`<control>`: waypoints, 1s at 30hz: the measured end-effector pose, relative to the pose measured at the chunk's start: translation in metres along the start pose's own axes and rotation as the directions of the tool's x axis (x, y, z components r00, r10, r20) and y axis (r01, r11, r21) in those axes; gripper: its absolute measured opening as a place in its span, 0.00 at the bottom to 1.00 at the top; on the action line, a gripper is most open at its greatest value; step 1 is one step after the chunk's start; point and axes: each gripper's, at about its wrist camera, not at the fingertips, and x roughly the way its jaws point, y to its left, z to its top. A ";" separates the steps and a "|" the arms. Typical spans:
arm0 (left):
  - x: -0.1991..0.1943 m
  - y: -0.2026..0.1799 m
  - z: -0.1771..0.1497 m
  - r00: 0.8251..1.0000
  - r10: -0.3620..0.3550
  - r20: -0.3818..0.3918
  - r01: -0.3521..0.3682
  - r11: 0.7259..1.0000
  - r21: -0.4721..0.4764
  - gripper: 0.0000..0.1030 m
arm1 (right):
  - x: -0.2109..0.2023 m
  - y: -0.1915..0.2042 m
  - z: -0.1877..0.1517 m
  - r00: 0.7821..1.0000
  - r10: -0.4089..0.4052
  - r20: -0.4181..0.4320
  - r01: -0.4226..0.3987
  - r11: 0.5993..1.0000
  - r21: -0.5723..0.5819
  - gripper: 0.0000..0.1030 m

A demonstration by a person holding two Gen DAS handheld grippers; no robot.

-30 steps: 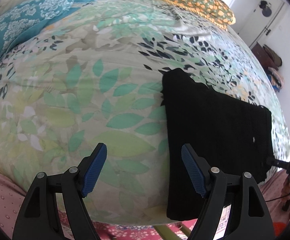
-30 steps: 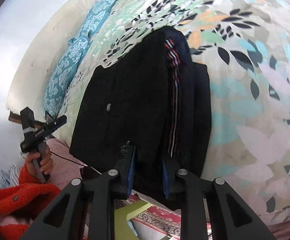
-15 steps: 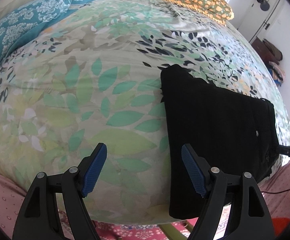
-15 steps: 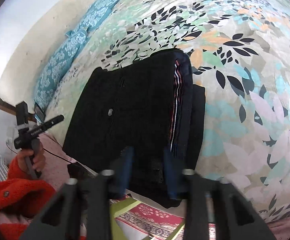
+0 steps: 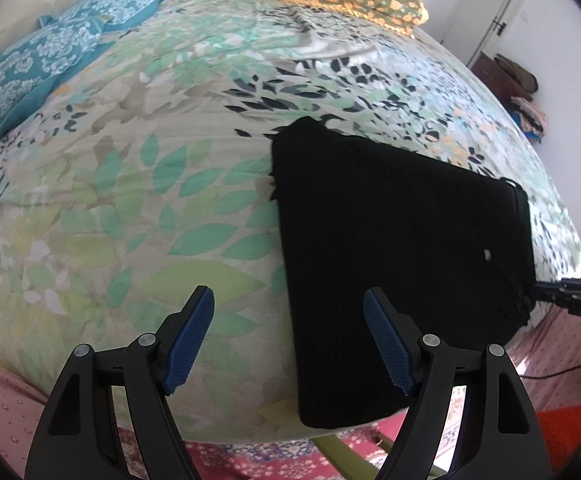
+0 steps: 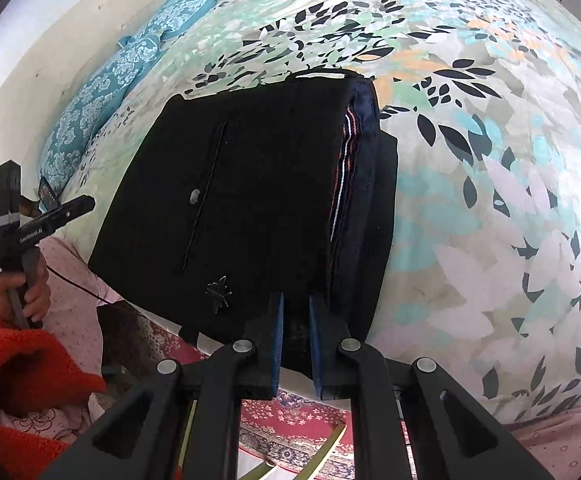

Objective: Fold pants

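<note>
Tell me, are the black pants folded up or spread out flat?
Folded. The black pants lie as a compact stack on the bed, with several layers and a striped inner band showing at the right edge.

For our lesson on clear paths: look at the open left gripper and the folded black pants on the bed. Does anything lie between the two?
Nothing visible does. The left gripper is open above the leaf-print bedspread, and the black pants lie just to its right, one finger already over their edge. Only bare bedspread shows between the fingers.
</note>
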 end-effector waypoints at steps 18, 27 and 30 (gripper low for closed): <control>0.021 -0.065 -0.029 0.995 0.083 -0.051 -0.064 0.951 0.303 0.78 | 0.029 0.041 0.101 0.973 -0.171 0.152 0.196 0.965 -0.174 0.32; 0.023 -0.067 -0.027 0.995 0.089 -0.050 -0.069 0.949 0.309 0.80 | 0.031 0.031 0.089 0.970 -0.198 0.143 0.218 0.966 -0.142 0.38; 0.024 -0.067 -0.027 0.994 0.093 -0.049 -0.073 0.948 0.311 0.80 | 0.011 0.036 0.073 0.970 -0.176 0.168 0.200 0.970 -0.139 0.40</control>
